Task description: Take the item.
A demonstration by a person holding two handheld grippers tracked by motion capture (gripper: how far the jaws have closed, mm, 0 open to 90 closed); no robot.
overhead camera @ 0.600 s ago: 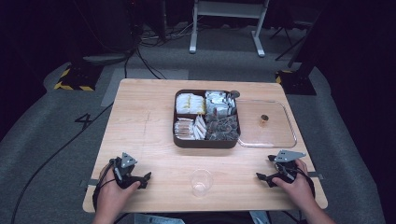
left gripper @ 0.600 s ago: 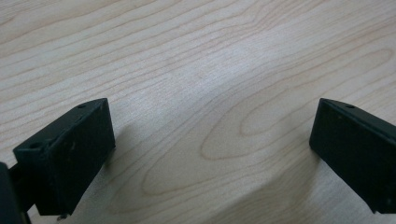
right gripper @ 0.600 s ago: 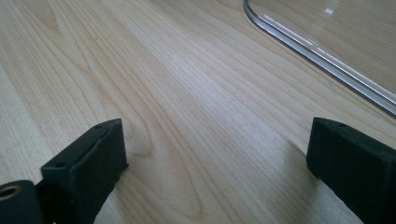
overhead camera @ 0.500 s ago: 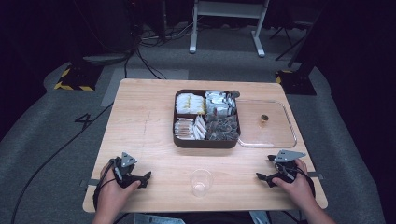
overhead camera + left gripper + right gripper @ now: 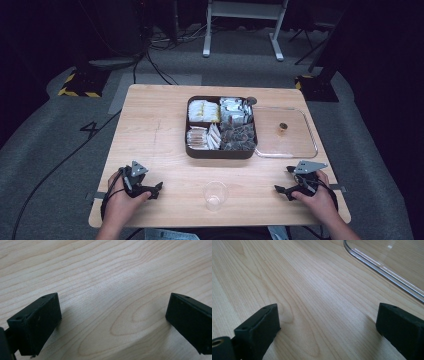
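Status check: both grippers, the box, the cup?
Left gripper and right gripper open, holding nothing, low over the table. Compartment box uncovered, clear lid beside it. Clear cup upright between the grippers, untouched.

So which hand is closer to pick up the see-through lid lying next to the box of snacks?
Probably the right gripper. It rests, open, just in front of the clear plastic lid, whose rim shows near its jaws. The left gripper sits across the wooden table.

The packets in the dark compartment box (image 5: 221, 127) are too small to identify. At 1 o'clock in the right gripper view, the clear lid (image 5: 384, 271) is cut off by the picture's edge.
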